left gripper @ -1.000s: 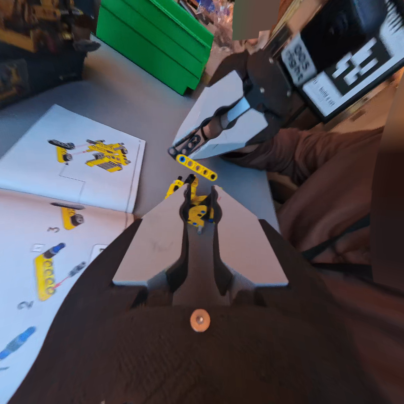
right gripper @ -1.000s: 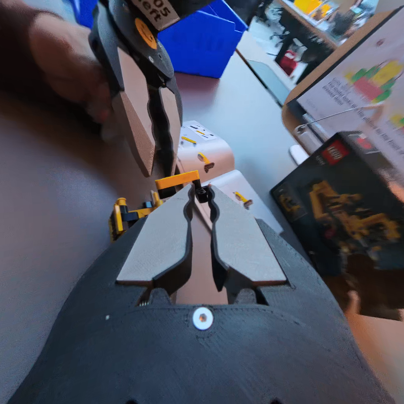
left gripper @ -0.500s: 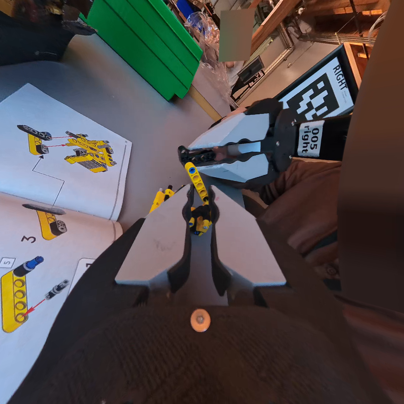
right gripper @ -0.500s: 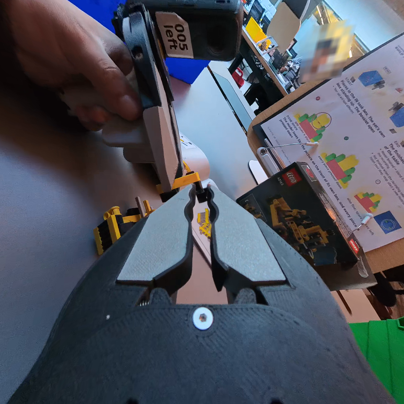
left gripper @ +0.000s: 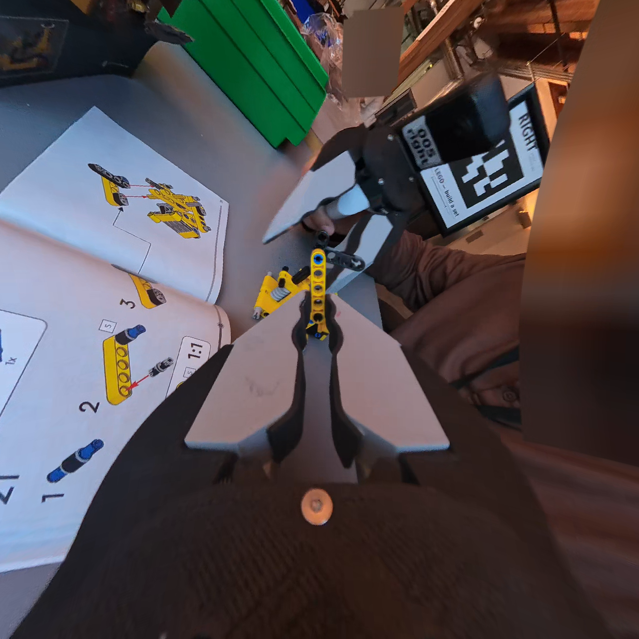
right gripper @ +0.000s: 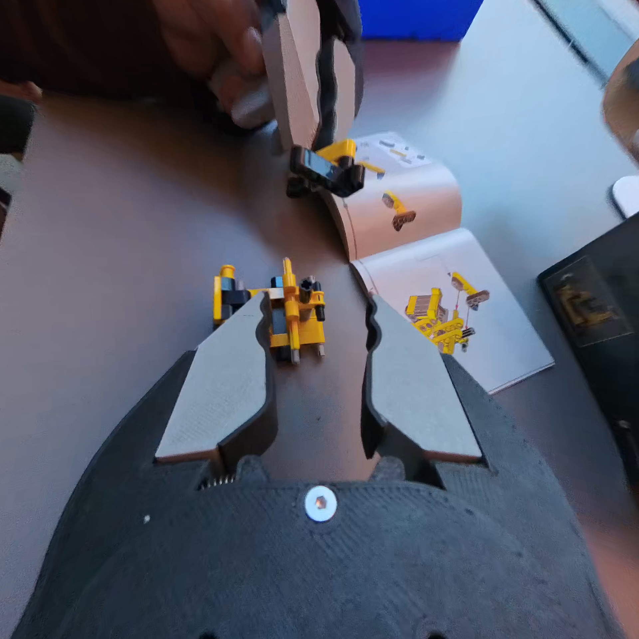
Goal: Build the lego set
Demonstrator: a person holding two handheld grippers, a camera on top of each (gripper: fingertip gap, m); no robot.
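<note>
My left gripper (left gripper: 318,307) is shut on a yellow holed beam (left gripper: 317,283) that sticks out past the fingertips. A short black beam (left gripper: 344,258) hangs on the yellow beam's far end. In the right wrist view the same pair (right gripper: 325,167) is held above the table by the left gripper's fingers (right gripper: 297,86). My right gripper (right gripper: 316,307) is open and empty, its jaws wide apart, low over the table. The partly built yellow and black model (right gripper: 297,311) lies on the table between and just past its fingertips. The model also shows in the left wrist view (left gripper: 275,294).
The open instruction booklet (left gripper: 103,276) lies left of the model, also seen in the right wrist view (right gripper: 466,328). A green bin (left gripper: 259,69), a blue bin (right gripper: 415,17) and the black set box (right gripper: 594,311) stand around the grey table (left gripper: 242,145). A brown sleeve (left gripper: 449,294) is at the table edge. Tip to tip, the grippers are about 6 centimeters apart.
My right gripper let go of the black beam, opened wide and drew back down toward the model. The black beam now stays on the yellow beam in my left gripper.
</note>
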